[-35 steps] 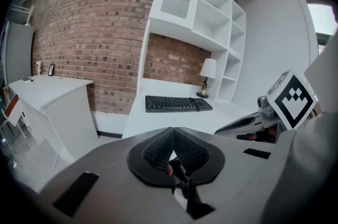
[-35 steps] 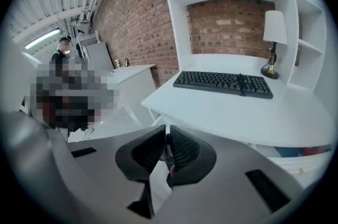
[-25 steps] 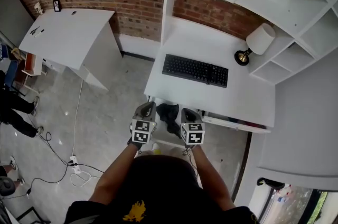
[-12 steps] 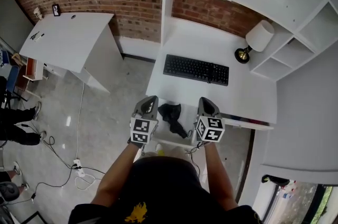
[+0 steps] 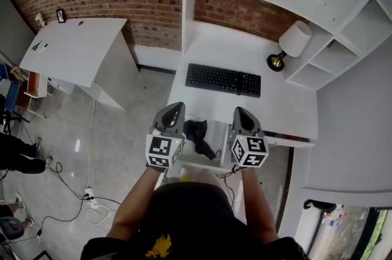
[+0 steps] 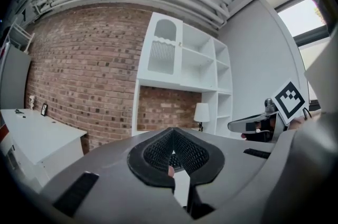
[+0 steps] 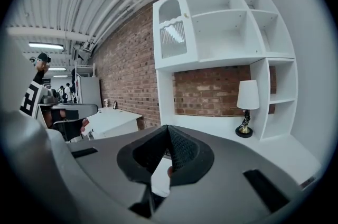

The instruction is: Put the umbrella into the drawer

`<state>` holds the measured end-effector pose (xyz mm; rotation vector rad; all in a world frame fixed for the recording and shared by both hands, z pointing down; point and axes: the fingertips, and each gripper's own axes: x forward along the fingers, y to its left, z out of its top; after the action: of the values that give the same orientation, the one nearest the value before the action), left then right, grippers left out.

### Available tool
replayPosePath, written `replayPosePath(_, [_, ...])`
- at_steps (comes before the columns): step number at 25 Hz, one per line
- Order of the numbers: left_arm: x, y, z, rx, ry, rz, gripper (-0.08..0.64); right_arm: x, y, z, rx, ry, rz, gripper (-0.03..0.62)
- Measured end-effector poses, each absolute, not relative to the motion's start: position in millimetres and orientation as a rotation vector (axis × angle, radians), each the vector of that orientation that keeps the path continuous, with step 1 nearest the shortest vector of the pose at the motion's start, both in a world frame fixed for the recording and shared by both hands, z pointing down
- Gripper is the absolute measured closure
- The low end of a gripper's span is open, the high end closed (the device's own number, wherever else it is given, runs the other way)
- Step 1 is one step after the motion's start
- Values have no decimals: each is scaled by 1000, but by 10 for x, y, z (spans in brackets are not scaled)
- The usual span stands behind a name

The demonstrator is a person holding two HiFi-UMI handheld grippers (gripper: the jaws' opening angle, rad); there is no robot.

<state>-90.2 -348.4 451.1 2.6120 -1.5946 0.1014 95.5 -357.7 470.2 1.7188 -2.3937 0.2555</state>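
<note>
The left gripper (image 5: 174,110) and the right gripper (image 5: 240,113) are held up side by side, each with its jaws pressed together on nothing. Between them, lower down, the black umbrella (image 5: 197,131) lies in the open white drawer (image 5: 219,133) under the counter (image 5: 288,111). A black keyboard (image 5: 223,80) and a lamp (image 5: 290,44) sit on top.

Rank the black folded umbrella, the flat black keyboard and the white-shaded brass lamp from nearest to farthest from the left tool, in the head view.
1. Black folded umbrella, just right of the left tool, in the drawer.
2. Flat black keyboard, ahead on the white desk.
3. White-shaded brass lamp, desk's far right.
</note>
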Motion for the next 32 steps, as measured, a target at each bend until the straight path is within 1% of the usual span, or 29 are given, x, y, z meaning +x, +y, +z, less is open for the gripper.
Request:
replayPosePath(7, [-903,-3380,4240,2663,-1600,61,545,892,-3518,4463,1727,-2438,198,592])
replayPosePath(20, [-971,-3245,4060,2665,-1605,-21,545,856,-3353,4235,1742,-2486,133,592])
replayPosePath(32, [-1065,-3192,4047,2640,-1650,-27,545,804,-3282,4027,1729,-2526,83,592])
